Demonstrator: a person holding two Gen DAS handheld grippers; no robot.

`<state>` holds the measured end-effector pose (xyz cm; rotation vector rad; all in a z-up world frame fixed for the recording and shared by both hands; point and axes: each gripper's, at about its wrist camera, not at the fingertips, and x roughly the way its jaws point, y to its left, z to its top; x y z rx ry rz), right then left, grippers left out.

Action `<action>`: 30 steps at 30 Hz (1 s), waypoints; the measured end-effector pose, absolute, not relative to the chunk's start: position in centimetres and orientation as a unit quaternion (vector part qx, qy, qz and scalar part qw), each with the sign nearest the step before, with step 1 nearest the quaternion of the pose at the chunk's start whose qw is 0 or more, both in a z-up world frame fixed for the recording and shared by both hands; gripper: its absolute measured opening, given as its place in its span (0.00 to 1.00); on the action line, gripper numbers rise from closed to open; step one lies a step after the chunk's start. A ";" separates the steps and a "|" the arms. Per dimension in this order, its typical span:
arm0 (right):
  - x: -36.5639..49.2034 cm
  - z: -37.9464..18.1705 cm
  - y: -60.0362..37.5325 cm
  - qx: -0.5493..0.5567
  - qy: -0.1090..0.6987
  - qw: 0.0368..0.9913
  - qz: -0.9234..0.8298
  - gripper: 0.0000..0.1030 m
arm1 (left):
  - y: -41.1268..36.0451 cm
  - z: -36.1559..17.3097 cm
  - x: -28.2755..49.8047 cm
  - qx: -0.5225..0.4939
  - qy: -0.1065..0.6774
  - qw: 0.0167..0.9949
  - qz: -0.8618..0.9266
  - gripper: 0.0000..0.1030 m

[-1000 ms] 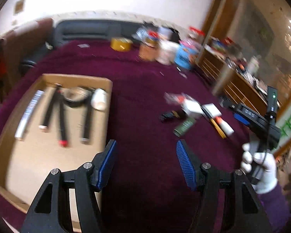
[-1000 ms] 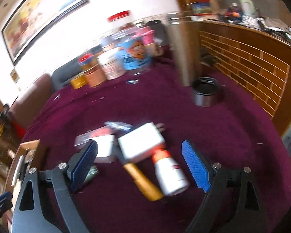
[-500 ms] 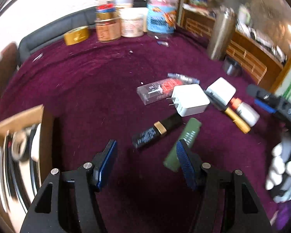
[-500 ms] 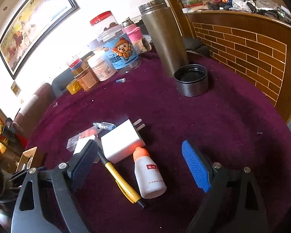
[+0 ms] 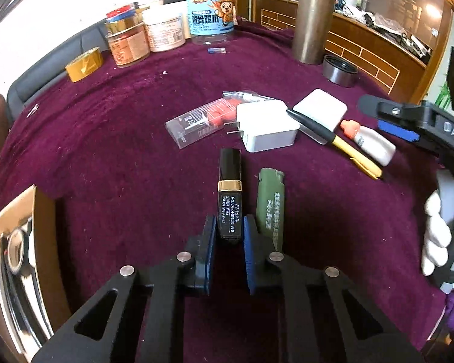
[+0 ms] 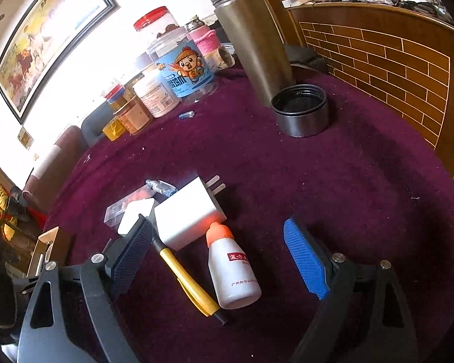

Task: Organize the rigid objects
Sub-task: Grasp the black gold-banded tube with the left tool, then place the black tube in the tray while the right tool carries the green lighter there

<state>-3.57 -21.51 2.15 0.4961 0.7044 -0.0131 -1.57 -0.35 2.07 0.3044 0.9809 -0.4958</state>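
Left gripper is closed on the near end of a black lipstick tube with a gold band and small white print, lying on the maroon tabletop just beside a green lighter. Right gripper is spread wide over a white bottle with a red label and a yellow pen, holding nothing; its frame reads "DAS". A cardboard box sits at the left edge.
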 end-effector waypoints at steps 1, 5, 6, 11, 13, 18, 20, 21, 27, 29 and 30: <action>-3.6 2.2 -21.5 0.240 0.342 0.909 -0.006 0.86 | -0.4 2.2 -1.6 0.143 0.460 0.845 -0.233 0.14; -3.5 2.2 -21.5 0.239 0.343 0.908 -0.006 0.86 | -1.7 1.5 0.5 0.158 0.466 0.844 -0.214 0.31; -3.5 2.2 -21.5 0.241 0.343 0.908 -0.007 0.86 | -2.0 1.2 0.9 0.160 0.465 0.844 -0.215 0.31; -3.4 2.1 -21.7 0.243 0.343 0.907 -0.008 0.86 | -1.4 1.5 1.0 0.117 0.469 0.848 -0.219 0.13; -3.4 2.1 -21.6 0.240 0.344 0.908 -0.011 0.86 | 0.1 2.1 0.0 0.092 0.465 0.854 -0.215 0.13; -3.5 2.3 -21.4 0.230 0.342 0.911 -0.023 0.86 | 5.9 5.2 -4.1 -0.013 0.440 0.871 -0.219 0.13; -3.9 2.8 -21.0 0.212 0.341 0.915 -0.047 0.77 | 8.2 6.6 -6.1 -0.049 0.420 0.877 -0.227 0.13; -4.5 3.6 -20.4 0.194 0.339 0.919 -0.055 0.76 | 9.2 7.3 -7.1 -0.063 0.409 0.881 -0.230 0.14; -6.3 7.4 -12.3 0.115 0.351 0.928 0.038 0.76 | 13.6 9.5 -10.2 -0.103 0.371 0.891 -0.241 0.14; -5.0 6.4 -9.9 0.092 0.386 0.917 0.049 0.76 | 14.9 9.6 -10.6 -0.113 0.362 0.895 -0.236 0.14; -4.2 5.6 -8.9 0.084 0.405 0.909 0.051 0.75 | 15.5 9.5 -10.8 -0.119 0.360 0.895 -0.234 0.14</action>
